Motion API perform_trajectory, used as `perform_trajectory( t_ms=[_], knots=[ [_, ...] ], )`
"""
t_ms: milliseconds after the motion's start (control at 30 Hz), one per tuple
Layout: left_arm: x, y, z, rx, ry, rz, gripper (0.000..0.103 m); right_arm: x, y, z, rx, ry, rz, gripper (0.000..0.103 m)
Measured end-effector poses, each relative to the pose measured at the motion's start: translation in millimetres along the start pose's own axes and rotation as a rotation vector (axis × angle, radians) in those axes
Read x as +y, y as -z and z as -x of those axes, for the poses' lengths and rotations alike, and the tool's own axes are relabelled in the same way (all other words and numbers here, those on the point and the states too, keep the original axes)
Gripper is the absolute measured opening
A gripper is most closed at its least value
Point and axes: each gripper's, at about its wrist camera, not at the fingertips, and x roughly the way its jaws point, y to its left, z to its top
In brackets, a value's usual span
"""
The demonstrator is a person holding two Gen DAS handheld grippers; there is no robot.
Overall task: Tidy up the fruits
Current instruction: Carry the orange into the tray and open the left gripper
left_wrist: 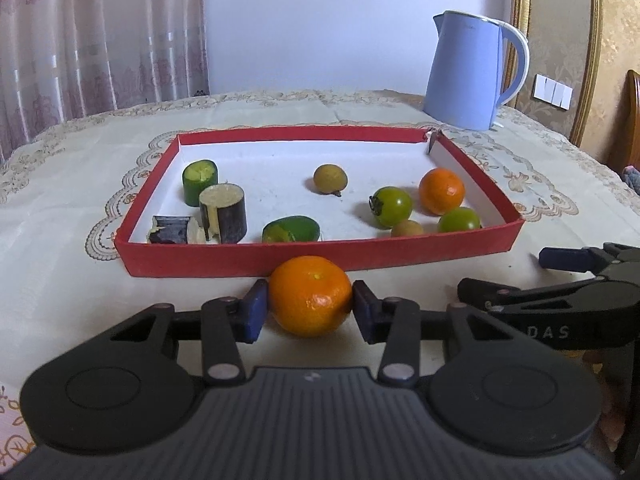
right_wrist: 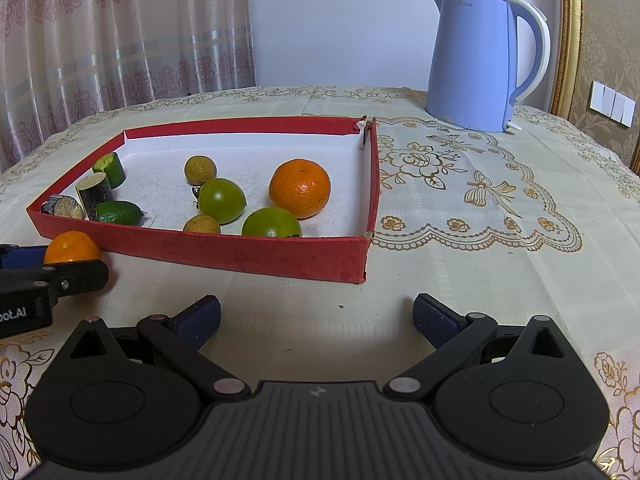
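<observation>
A red-rimmed tray (left_wrist: 320, 258) (right_wrist: 240, 250) with a white floor holds an orange (left_wrist: 441, 191) (right_wrist: 300, 188), two green tomatoes (left_wrist: 392, 206) (right_wrist: 221, 200), two small brownish fruits (left_wrist: 330, 178), and cut green and dark vegetable pieces (left_wrist: 222, 213) on its left side. My left gripper (left_wrist: 309, 307) is shut on a second orange (left_wrist: 310, 296) (right_wrist: 71, 247) that sits on the tablecloth just in front of the tray's near wall. My right gripper (right_wrist: 316, 320) is open and empty, low over the cloth in front of the tray's right corner.
A blue electric kettle (left_wrist: 468, 72) (right_wrist: 476, 64) stands at the back right of the table. An embroidered cloth (right_wrist: 480, 184) covers the table. Curtains hang at the back left. The right gripper's fingers (left_wrist: 560, 280) show at the right of the left wrist view.
</observation>
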Motion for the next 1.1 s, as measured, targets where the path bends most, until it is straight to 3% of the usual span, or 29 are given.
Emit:
perform_trajectory(
  t_ms=[433, 800, 1100],
  knots=[
    [2, -26, 16, -0.080, 0.022, -0.010, 0.041, 0, 0, 0, 0.000, 0.000, 0.000, 0.103],
    [11, -67, -42, -0.072, -0.024, 0.007, 0.041, 0, 0, 0, 0.000, 0.000, 0.000, 0.103],
    [17, -73, -87, -0.009, -0.088, 0.008, 0.041, 0, 0, 0, 0.000, 0.000, 0.000, 0.103]
  ],
)
